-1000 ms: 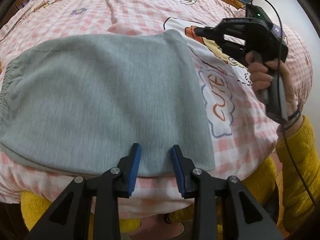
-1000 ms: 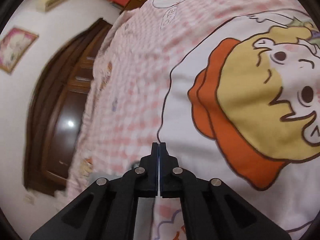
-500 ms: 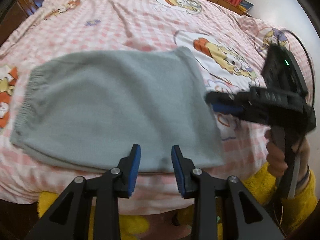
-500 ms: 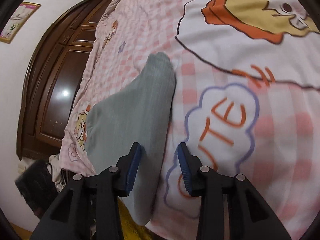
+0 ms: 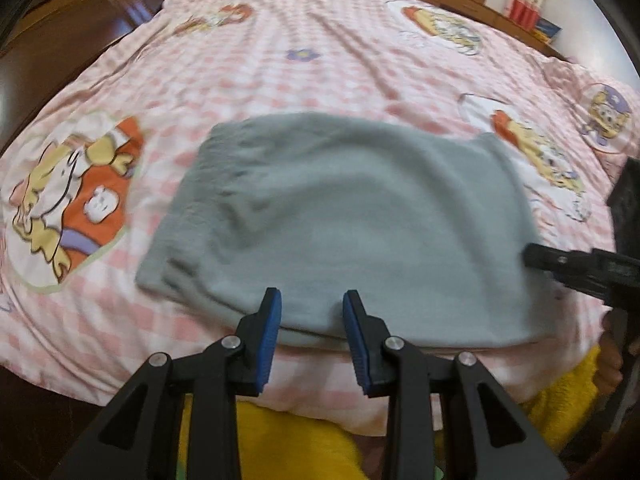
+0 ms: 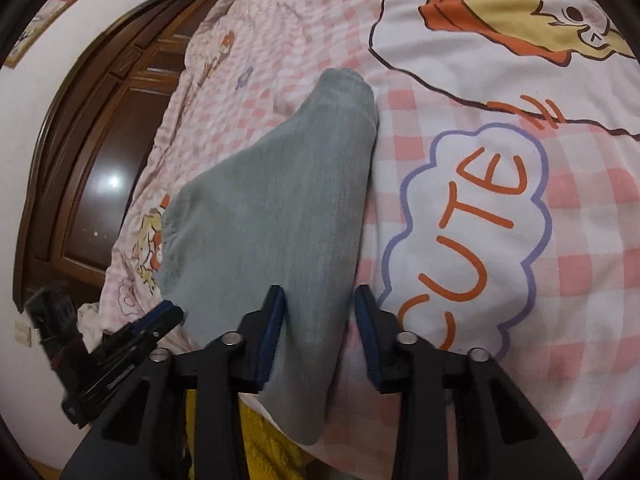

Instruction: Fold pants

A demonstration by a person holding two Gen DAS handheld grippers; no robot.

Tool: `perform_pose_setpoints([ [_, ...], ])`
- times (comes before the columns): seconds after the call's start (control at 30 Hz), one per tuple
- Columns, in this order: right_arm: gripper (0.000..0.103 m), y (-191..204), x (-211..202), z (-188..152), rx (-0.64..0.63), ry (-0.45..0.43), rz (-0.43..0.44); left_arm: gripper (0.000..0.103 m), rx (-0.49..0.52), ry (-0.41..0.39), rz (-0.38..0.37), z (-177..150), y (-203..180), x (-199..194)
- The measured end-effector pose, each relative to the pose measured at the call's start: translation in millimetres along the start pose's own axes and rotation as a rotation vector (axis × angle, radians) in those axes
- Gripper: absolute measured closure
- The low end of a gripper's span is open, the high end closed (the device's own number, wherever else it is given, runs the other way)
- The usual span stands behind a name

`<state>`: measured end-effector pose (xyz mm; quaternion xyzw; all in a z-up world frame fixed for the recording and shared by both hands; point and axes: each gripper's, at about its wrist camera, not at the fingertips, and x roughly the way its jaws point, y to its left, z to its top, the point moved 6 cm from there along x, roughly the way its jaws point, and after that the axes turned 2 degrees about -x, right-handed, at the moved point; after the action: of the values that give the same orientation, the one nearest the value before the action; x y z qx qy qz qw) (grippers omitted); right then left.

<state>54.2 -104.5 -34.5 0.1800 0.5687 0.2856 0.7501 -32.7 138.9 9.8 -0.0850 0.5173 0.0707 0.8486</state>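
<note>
Here the grey pants [image 5: 340, 216] lie folded into a broad flat rectangle near the front edge of the bed [image 5: 280, 64], filling the middle of the left wrist view. Their gathered waistband sits at the left end of the bundle, and the right end runs toward the lower right of the frame. In the right wrist view the same pants [image 6: 280, 208] stretch from the lower centre up to a rounded corner above the middle.

The left claw [image 5: 312, 316] hangs over the near edge of the pants at the bottom centre of its frame, its blue pads [image 5: 269, 336] parted with nothing pinched between them. The right claw [image 6: 320, 316] is likewise released; its jaws have just been closing in, and the right-hand edge of the grey cloth lies beneath the gap without either pad pressing on it. From the left wrist view the right claw [image 5: 532, 258] shows at the right edge, its tip at the pants' right end.

The bedspread [image 6: 540, 300] is pink-and-white checked with cartoon figures and a cloud reading "CUTE" [image 6: 476, 236], just right of the pants. A yellow fleecy sleeve [image 5: 568, 400] shows at the lower right, and a dark wooden wardrobe [image 6: 100, 168] stands at the left.
</note>
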Motion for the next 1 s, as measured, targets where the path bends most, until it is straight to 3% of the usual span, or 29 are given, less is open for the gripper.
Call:
perform_pose_setpoints([
  [0.13,0.090,15.8,-10.3,3.0,-0.044,-0.043,-0.008,0.070,-0.036,0.011,-0.033,-5.8,12.4,4.8],
  [0.27,0.092,43.2,-22.8,9.3,-0.109,-0.087,-0.019,0.070,-0.018,-0.001,-0.044,-7.6,12.6,-0.9],
  [0.4,0.092,85.8,-31.7,18.2,-0.223,-0.121,-0.017,0.070,-0.068,-0.005,-0.101,-5.5,19.7,-10.1],
  [0.53,0.092,126.4,-31.4,23.3,-0.326,-0.133,-0.008,0.070,-0.101,-0.031,-0.104,-0.1,34.3,-21.5],
  [1.0,0.092,218.5,20.9,16.7,-0.559,-0.048,-0.014,0.070,-0.180,-0.055,-0.041,4.8,94.3,-25.3],
])
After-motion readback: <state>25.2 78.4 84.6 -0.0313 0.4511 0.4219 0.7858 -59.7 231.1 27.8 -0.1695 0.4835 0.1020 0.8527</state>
